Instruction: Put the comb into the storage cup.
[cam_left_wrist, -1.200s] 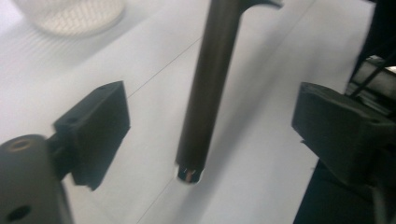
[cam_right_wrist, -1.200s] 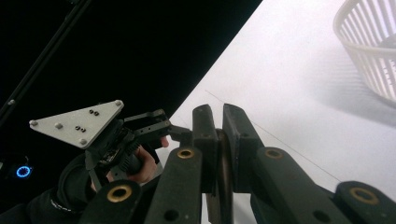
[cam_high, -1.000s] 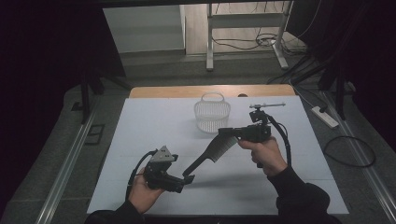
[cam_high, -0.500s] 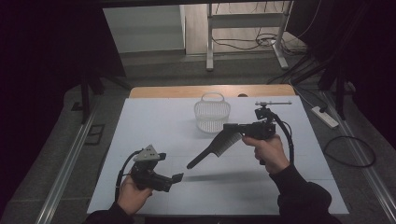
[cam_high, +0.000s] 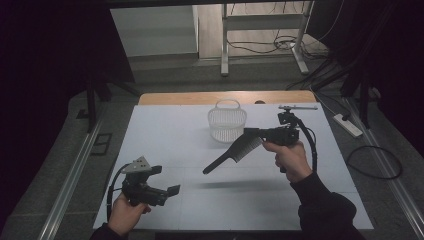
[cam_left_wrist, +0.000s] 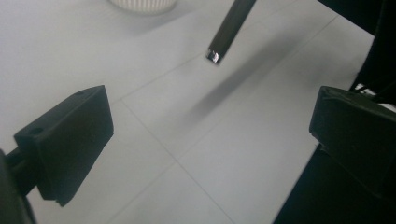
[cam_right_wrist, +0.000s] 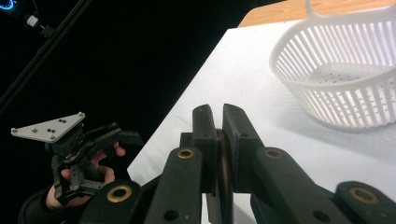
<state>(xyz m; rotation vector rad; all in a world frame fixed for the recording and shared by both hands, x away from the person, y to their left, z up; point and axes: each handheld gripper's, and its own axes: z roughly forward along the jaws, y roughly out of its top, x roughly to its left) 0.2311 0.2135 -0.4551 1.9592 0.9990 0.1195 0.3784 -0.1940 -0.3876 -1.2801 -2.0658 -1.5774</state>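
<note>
Long black plastic comb (cam_high: 235, 154) clamped in my right gripper (cam_high: 250, 133), held above the white table (cam_high: 165, 135), white slotted plastic basket (cam_high: 227, 125) just behind, my left gripper (cam_high: 170, 192) jaws apart, near front edge, open tabletop between.

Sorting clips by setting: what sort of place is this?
Probably a lab recording station: a white table ringed by dark curtains, loose floor cables, and a person's hand-held right gripper holding a comb near a basket.

Dark room with black surroundings on both sides, white table (cam_high: 165, 135) with a wooden strip along its far edge, grey floor (cam_high: 165, 75), white metal frame (cam_high: 260, 20) behind, black cables (cam_high: 260, 47), white power strip (cam_high: 347, 125) at right, metal rail (cam_high: 70, 170) at left.
</note>
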